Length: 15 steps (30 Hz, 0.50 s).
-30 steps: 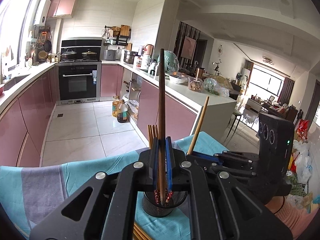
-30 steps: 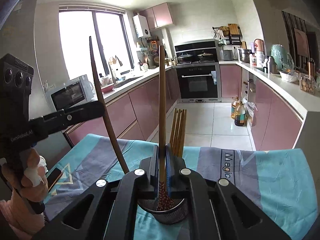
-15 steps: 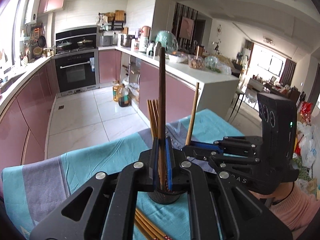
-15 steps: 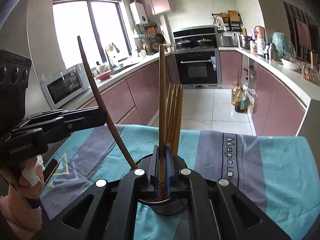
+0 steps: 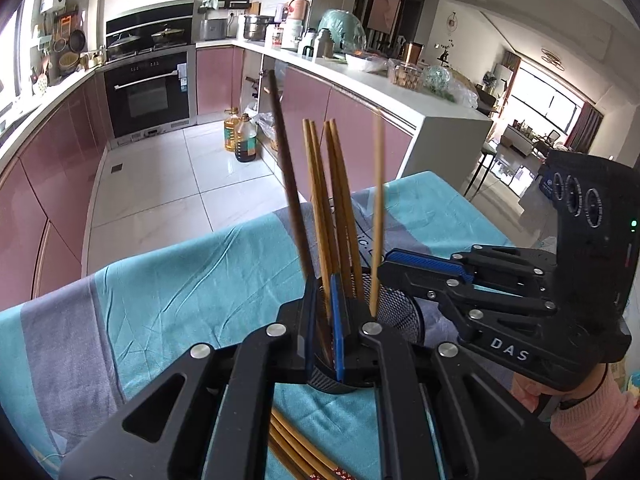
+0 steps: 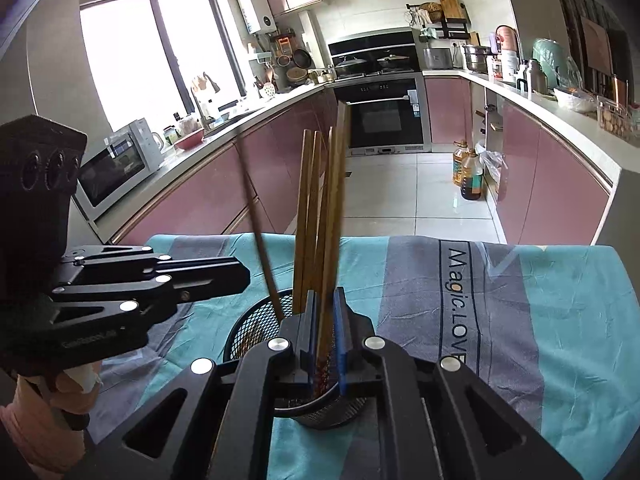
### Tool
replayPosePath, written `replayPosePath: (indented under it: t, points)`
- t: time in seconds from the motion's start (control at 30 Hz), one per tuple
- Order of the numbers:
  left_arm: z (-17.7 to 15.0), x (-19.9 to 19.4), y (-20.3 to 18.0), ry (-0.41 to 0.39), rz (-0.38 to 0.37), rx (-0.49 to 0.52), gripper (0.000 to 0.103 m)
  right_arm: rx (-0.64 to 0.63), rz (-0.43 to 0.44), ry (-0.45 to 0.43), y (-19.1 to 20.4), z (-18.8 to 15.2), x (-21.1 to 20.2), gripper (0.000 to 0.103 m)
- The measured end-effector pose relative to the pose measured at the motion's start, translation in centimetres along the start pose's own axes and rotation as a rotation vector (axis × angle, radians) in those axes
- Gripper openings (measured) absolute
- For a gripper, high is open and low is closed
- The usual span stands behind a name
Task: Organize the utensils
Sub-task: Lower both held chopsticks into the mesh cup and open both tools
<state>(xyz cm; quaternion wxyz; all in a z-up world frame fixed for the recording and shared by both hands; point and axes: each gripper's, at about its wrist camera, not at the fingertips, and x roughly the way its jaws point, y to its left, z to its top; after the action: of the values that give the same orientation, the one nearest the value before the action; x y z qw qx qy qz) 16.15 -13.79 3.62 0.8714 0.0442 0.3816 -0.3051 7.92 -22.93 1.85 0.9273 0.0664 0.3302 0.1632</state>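
Dark chopstick (image 5: 289, 184) now tilted free in mesh holder (image 5: 400, 312), left hand-held gripper (image 5: 323, 320) and right hand-held gripper (image 6: 324, 328) seemingly slightly apart

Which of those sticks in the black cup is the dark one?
Find the teal tablecloth, then the black mesh cup on it. Several chopsticks stand inside; the dark chopstick is the leftmost in the left view, deep brown, and taller than the light wooden chopsticks beside it.

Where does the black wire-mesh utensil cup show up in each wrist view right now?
Left wrist: black wire-mesh utensil cup sits lower centre, just beyond the left gripper.
Right wrist: cup sits lower centre-left, behind the right gripper.
Shared landmark: black built-in oven.
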Motion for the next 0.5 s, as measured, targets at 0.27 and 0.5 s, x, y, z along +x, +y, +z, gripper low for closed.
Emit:
replayPosePath:
  t: [0.27,0.5]
  points:
    - [-1.0,-0.8,0.6,-0.053,0.017,-0.005,0.018,0.004,0.004,-0.026,0.2,-0.2,-0.8,0.009]
    - [-3.5,-4.5,1.2,-0.167,0.060,-0.014,0.043,-0.038,0.058,-0.062,1.8,-1.4,-3.0,0.019]
